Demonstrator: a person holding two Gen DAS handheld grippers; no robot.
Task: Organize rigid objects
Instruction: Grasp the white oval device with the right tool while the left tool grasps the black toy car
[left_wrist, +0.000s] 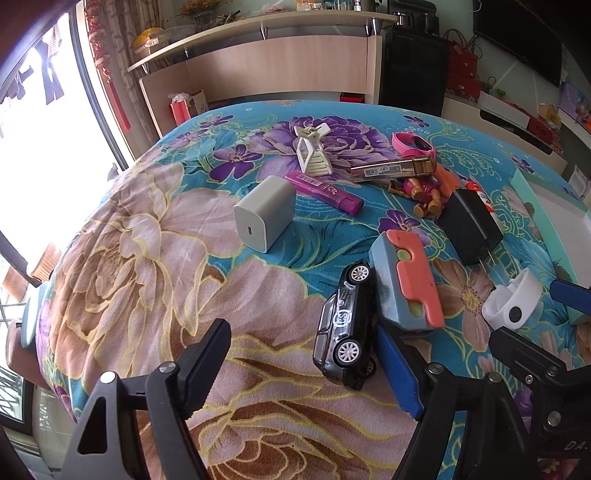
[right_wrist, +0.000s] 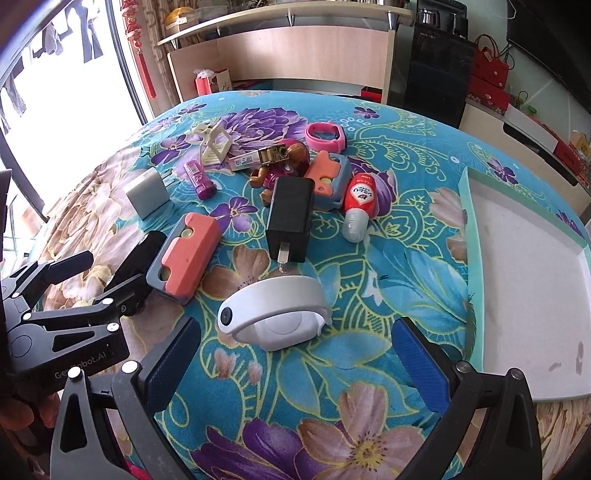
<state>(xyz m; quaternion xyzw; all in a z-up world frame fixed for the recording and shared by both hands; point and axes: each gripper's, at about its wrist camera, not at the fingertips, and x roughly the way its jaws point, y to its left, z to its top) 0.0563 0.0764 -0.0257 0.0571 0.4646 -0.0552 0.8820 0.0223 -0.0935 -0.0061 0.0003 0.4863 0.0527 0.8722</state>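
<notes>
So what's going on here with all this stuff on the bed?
A person is sorting small objects off a floral bedspread with two handheld grippers. The left gripper is open around a black toy car, its pads not visibly pressing on it. The right gripper is open just short of a white wristband. The white tray holds nothing yet; the other items lie loose.

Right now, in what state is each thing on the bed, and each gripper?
left gripper: open, toy car between its fingers, not pressed
right gripper: open, white band just ahead of it
toy car: on its side, against the blue and orange case
white band: lying free
black charger: flat, prongs toward camera
white charger: standing
tray: nothing seen inside
</notes>
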